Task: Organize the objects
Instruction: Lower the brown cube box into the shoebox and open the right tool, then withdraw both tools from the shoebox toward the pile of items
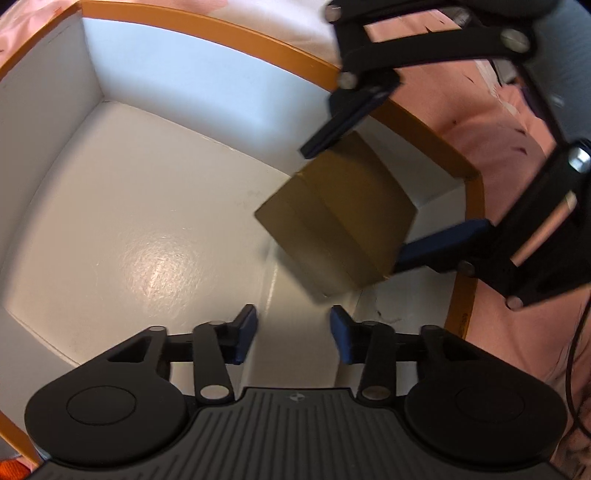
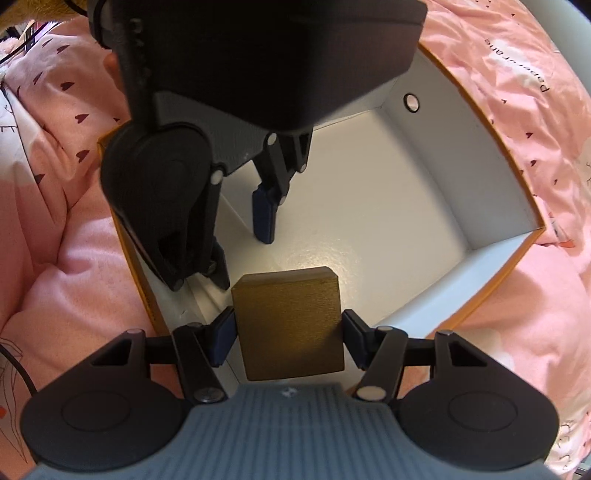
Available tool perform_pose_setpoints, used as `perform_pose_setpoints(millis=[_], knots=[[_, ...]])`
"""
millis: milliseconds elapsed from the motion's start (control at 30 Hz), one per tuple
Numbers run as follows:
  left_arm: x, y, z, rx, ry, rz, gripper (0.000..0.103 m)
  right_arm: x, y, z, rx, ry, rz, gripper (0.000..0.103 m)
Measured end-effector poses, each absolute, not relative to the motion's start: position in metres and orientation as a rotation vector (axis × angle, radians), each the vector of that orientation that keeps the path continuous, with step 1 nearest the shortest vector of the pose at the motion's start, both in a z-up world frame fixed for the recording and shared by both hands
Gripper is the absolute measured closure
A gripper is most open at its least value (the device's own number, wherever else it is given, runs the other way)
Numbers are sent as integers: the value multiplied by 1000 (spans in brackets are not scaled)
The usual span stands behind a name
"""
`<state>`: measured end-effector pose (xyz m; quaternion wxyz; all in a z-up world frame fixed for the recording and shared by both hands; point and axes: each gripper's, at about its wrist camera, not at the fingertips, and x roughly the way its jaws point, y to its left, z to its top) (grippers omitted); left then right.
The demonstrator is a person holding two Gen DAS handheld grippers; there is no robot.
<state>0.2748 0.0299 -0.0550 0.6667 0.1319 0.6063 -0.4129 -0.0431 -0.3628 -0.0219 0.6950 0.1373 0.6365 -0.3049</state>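
A brown wooden block [image 2: 290,323] sits between the pads of my right gripper [image 2: 288,332], which is shut on it and holds it tilted inside the box, near the right-hand wall in the left wrist view. The same block [image 1: 338,221] shows in the left wrist view, gripped from both sides by the right gripper [image 1: 354,201]. The box [image 1: 207,33] is white inside with an orange rim; it also shows in the right wrist view [image 2: 480,206]. My left gripper [image 1: 293,332] is open and empty above the box floor, just in front of the block.
The box lies on pink bedding [image 2: 59,229] with small dark heart prints. A round hole [image 2: 410,102] sits in the box's far wall. A black cable [image 1: 570,369] runs along the right side.
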Motion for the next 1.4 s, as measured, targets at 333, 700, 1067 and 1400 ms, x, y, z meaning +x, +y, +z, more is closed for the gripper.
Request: perform_pose_setpoints(millis=[333,700,1067,1400], knots=[[286,56,-49,299,1366,-952,71,-46,-370,-33,379,1461,-643,40],[303,75,-30,270,1311,-964,71,-36,-376,-25,341,1460,-633,38],[317,102,-22,295,1344,-909,71,-58,-403,-33,483,1445,-753,76],[326,104,-21,291,1361,-913,71,-61,-397,-32,569,1446,-705,77]])
